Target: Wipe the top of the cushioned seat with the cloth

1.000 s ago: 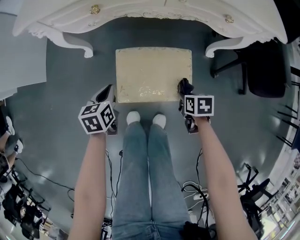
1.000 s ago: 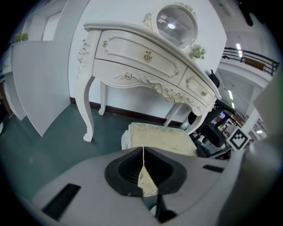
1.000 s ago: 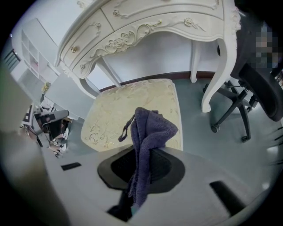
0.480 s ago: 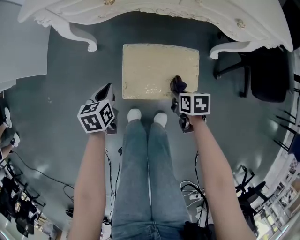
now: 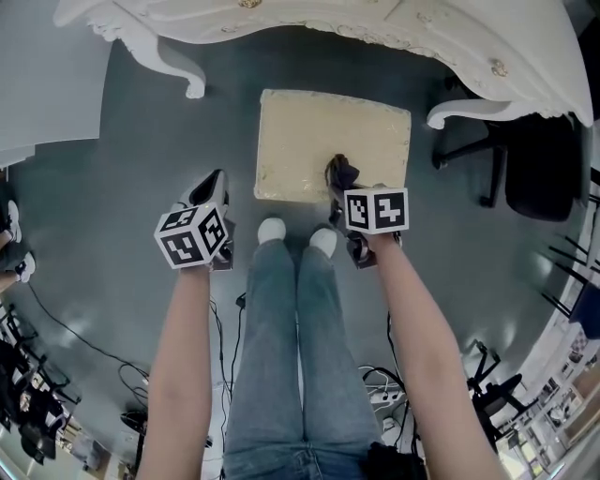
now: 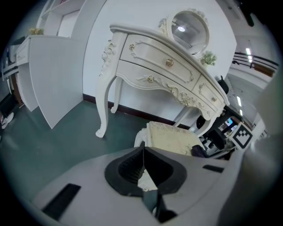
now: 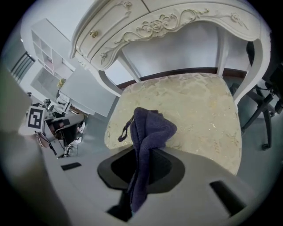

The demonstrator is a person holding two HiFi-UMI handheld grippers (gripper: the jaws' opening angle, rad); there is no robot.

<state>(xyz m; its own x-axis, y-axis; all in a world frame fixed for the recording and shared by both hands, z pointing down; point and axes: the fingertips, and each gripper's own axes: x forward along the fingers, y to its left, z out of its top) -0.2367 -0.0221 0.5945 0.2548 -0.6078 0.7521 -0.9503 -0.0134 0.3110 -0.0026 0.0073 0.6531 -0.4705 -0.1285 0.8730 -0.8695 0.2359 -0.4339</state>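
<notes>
The cushioned seat (image 5: 333,141) is a cream square stool under a white dressing table; it also shows as the seat (image 7: 194,110) and the seat (image 6: 170,137). My right gripper (image 5: 339,178) is shut on a dark purple cloth (image 7: 148,137), whose bunched end rests on the seat's near edge, right of centre. The cloth (image 5: 341,172) pokes out beyond the marker cube. My left gripper (image 5: 211,187) hangs over the floor left of the seat, shut with nothing in it.
A white dressing table (image 5: 375,28) with curved legs (image 5: 192,84) arches over the seat. A black office chair (image 5: 534,155) stands at the right. The person's feet (image 5: 295,234) are just before the seat. Cables (image 5: 394,384) lie on the grey floor.
My right gripper has slid left along the seat's near edge with the cloth, from the right corner toward the middle. The left gripper has stayed put.
</notes>
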